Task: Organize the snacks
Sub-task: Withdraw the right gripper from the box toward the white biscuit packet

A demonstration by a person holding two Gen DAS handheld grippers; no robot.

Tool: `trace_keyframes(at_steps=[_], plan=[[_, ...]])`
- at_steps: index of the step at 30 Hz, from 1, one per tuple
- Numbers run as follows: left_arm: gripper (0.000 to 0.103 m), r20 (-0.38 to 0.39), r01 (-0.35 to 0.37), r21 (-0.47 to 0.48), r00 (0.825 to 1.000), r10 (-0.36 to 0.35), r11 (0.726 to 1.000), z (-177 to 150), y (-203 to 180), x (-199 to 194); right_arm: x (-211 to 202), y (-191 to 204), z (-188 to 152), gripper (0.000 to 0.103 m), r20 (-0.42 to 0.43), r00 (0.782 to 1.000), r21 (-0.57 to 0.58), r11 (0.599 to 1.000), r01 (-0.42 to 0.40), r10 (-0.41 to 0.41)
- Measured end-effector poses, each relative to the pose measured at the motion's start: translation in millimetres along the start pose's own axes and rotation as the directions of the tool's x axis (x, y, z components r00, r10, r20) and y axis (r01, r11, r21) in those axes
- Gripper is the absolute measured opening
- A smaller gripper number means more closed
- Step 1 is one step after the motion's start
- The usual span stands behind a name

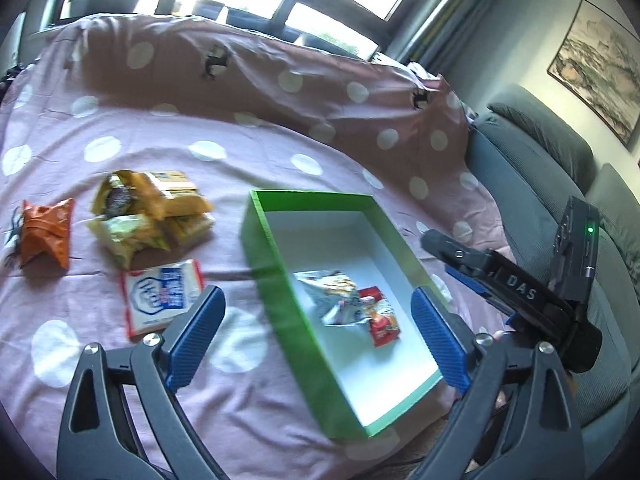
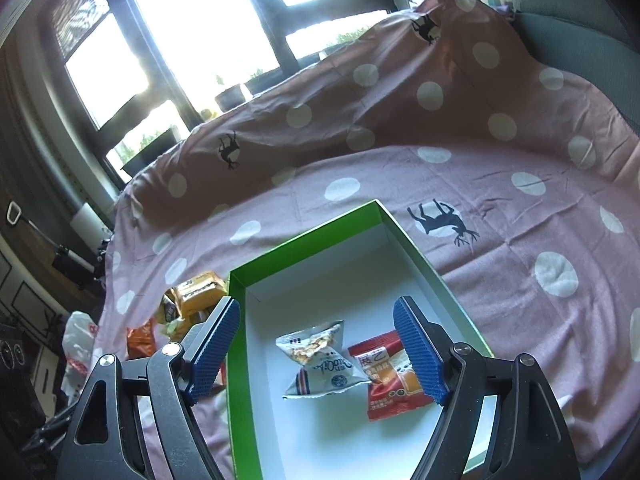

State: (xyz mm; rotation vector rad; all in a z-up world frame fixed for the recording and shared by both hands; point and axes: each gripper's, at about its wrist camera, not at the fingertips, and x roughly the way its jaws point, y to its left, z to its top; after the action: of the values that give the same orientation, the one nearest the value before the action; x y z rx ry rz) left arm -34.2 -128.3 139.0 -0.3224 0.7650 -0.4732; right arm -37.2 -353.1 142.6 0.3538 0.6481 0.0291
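Sorting snack packets into the green-walled, white-floored cardboard box (image 1: 280, 300) sitting on the pink polka-dot bedsheet (image 1: 240, 132).

Box contents: one silver crimped foil packet (image 2: 320, 364) and one red foil packet (image 2: 384, 376), touching, both at the box's near end. Rest of the box floor is bare.

Outside the box, all on its left side: white-and-blue flat packet with red edge (image 1: 162, 296) nearest the box wall; beyond it a loose heap of yellow and green-yellow packets (image 1: 152, 212); furthest out, an orange crumpled packet (image 1: 46, 234).

Left gripper (image 1: 318, 332): fingers wide apart, empty, hovering over the box's left wall. Right gripper (image 2: 316, 348): fingers wide apart, empty, above the two packets in the box; its right pad (image 2: 420, 352) hides part of the red packet.

Handling guess: packets are light, air-puffed, slick foil, contents crushable. Body will squash and slide under the ribbed pads. Better to pinch a crimped end seam or a flat edge, light squeeze. The white-and-blue one lies flat on soft sheet, so come in low on a short edge; the sheet will give under the fingertip. The heap is overlapping, so take the top packet first or neighbours may drag.
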Motion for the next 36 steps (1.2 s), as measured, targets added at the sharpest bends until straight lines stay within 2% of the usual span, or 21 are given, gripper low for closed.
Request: trace_keyframes(at_steps=[5,8,14,19,26,28,30,33,36], plan=[[0.099,0.007,-0.126,0.014,0.992,0.126,0.992,-3,39,-9,5,16,-4,0.08,0.007,1.0,-0.031,0.999,-0.023,0.023],[0.099,0.019,-0.229,-0.027,0.973,0.23,0.973,-5,78,-13,11,28,-7,0.081,0.006,1.0,-0.058,0.998,-0.016,0.017],[0.099,-0.028,-0.246,-0.184,0.969,0.245,0.952,-16,144,-13,26,54,-18,0.081,0.0,1.0,-0.11,0.994,-0.014,0.015],[0.099,-0.011,-0.259,-0.233,0.964,0.264,0.937,-12,163,-27,38,79,-28,0.081,-0.03,0.999,-0.161,0.986,-0.036,0.031],[0.099,-0.024,-0.276,-0.26,0.96,0.28,0.925,-9,174,-32,55,108,-44,0.081,-0.14,0.983,-0.17,0.975,-0.14,0.117],[0.099,-0.02,-0.307,-0.246,0.95,0.312,0.919,-9,175,-34,61,115,-49,0.081,-0.173,0.974,-0.159,0.972,-0.171,0.143],[0.099,-0.011,-0.353,-0.223,0.933,0.36,0.909,-9,173,-36,65,120,-53,0.081,-0.197,0.967,-0.15,0.97,-0.19,0.159],[0.099,0.002,-0.407,-0.184,0.91,0.414,0.895,-10,172,-38,69,126,-58,0.081,-0.206,0.966,-0.154,0.97,-0.187,0.154],[0.099,0.002,-0.407,-0.174,0.91,0.414,0.896,-11,173,-39,73,127,-62,0.081,-0.211,0.966,-0.146,0.972,-0.184,0.151]])
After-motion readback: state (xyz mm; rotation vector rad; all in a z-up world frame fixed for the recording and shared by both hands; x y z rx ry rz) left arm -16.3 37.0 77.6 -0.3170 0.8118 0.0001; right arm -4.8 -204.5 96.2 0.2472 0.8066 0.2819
